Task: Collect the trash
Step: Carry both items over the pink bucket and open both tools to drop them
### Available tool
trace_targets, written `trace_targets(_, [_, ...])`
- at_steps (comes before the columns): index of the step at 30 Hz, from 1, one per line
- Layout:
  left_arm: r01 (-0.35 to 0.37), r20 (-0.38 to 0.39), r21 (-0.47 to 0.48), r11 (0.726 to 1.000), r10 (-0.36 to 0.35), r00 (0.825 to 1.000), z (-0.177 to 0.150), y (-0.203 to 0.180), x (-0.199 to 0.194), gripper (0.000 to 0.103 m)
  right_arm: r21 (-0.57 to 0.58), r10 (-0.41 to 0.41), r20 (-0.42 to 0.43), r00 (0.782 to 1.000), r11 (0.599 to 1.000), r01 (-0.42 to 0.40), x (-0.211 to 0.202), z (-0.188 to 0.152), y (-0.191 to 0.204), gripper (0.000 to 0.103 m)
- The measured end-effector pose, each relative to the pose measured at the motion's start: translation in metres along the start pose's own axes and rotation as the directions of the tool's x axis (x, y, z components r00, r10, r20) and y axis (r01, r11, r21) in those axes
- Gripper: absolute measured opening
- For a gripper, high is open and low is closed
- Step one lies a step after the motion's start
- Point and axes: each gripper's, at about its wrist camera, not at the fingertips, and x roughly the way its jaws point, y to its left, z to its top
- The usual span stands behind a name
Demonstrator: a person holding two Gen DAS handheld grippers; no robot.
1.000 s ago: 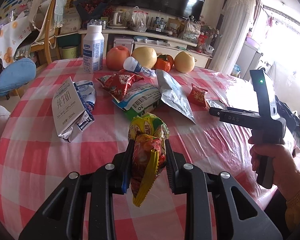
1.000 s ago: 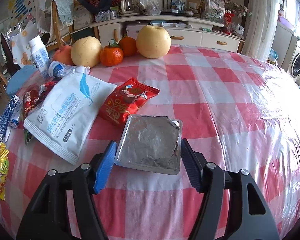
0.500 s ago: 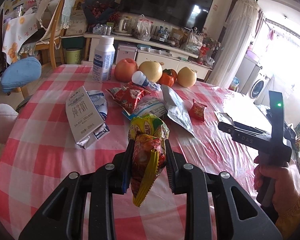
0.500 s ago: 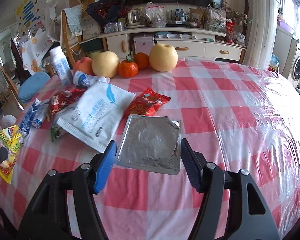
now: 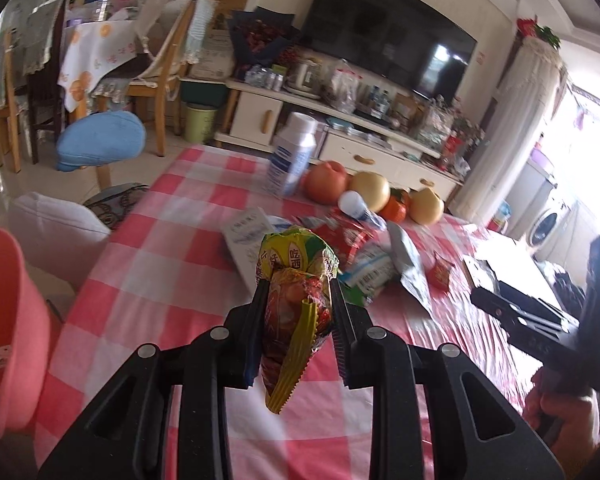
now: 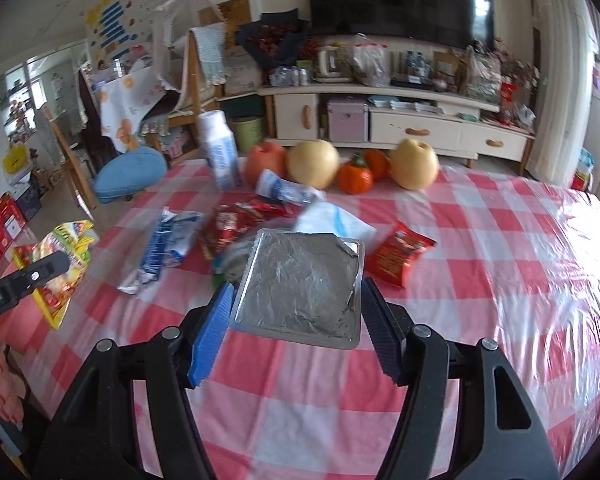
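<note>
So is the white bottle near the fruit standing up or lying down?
Standing. The white bottle is upright on the table, cap on top, beside the reddish apple.

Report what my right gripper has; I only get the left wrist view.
Observer: The right gripper is shut on a square foil-lidded tray, with one pad against each side edge.
Operator: Check the lid.
Observer: The foil is crinkled, and its far right corner is peeled back.
</note>
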Motion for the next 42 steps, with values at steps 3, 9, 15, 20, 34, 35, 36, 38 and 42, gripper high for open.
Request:
trace_targets(3, [-0.046,0.025,-0.048,0.998,0.047,0.999,0.008,0.022,-0.01,0.03,-0.049,0.044,0.011,0.999,0.998,-0.044,-0.002,0.008,0.03,0.065])
trace_targets(9, [-0.147,0.067,-0.148,0.978,0.158,0.985,0.019,0.071,-0.032,0.031,-0.148,0.154,0.017,0.988,0.978,-0.149,-0.005,0.023,0.097,0.065])
trace_targets(15, [-0.248,0.084,-0.272,0.93,0.28,0.956,0.023,0.13,-0.059,0.031,-0.278,0.256,-0.002,0.967,0.929,-0.246,-0.002,0.033,0.178,0.065])
trace_targets(20, [-0.323,0.067,-0.385,0.864,0.375,0.924,0.02,0.186,-0.078,0.031,-0.373,0.329,-0.036,0.944,0.872,-0.318,0.004,0.037,0.247,0.065])
trace_targets(34, [-0.402,-0.001,-0.53,0.747,0.473,0.881,0.004,0.266,-0.098,0.03,-0.534,0.384,-0.139,0.913,0.747,-0.396,0.042,0.021,0.381,0.066])
trace_targets(35, [-0.399,-0.003,-0.536,0.744,0.47,0.882,0.004,0.268,-0.097,0.03,-0.531,0.387,-0.147,0.91,0.745,-0.403,0.045,0.019,0.385,0.066])
trace_targets(36, [-0.399,-0.005,-0.541,0.74,0.471,0.882,0.004,0.27,-0.098,0.03,-0.525,0.398,-0.166,0.902,0.739,-0.423,0.051,0.017,0.387,0.067])
trace_targets(38, [-0.404,-0.009,-0.554,0.728,0.48,0.877,0.003,0.275,-0.098,0.034,-0.514,0.427,-0.195,0.883,0.722,-0.463,0.058,0.014,0.391,0.068])
trace_targets(42, [-0.411,-0.002,-0.575,0.707,0.501,0.865,0.001,0.278,-0.102,0.057,-0.503,0.436,-0.201,0.877,0.722,-0.474,0.062,0.005,0.396,0.084])
